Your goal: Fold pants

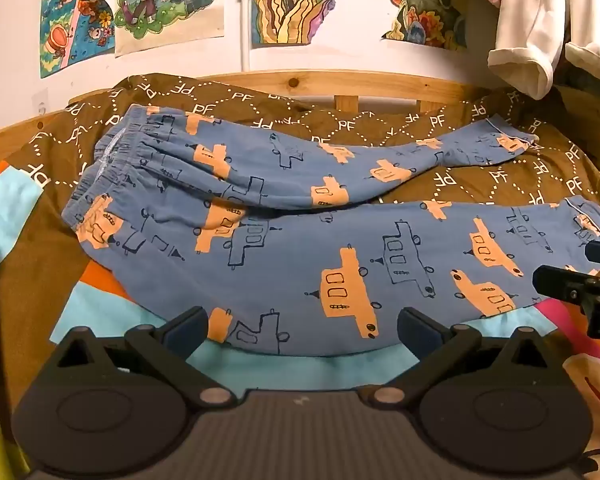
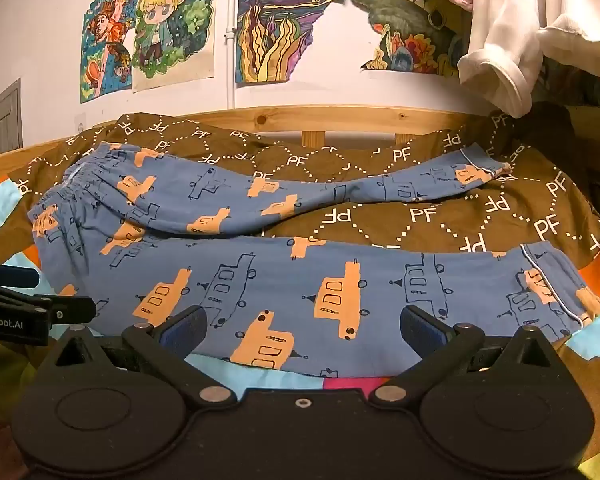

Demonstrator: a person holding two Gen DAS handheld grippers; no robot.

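Blue pants (image 1: 284,248) printed with orange and outlined vehicles lie spread on a bed, waistband at the left, both legs running to the right with a gap between them. My left gripper (image 1: 302,330) hovers open just before the near leg's lower edge, nothing between its fingers. In the right wrist view the same pants (image 2: 300,280) fill the middle, and my right gripper (image 2: 302,330) stands open in front of the near leg, closer to the cuff (image 2: 548,292). Each gripper shows at the edge of the other's view: the right one (image 1: 580,276), the left one (image 2: 28,304).
A brown bedcover (image 1: 480,184) with white "PF" lettering lies under the pants, with a bright multicoloured blanket (image 1: 112,312) nearer me. A wooden bed frame (image 1: 340,84) and a wall with drawings (image 1: 160,0) stand behind. White cloth (image 1: 540,32) hangs at the upper right.
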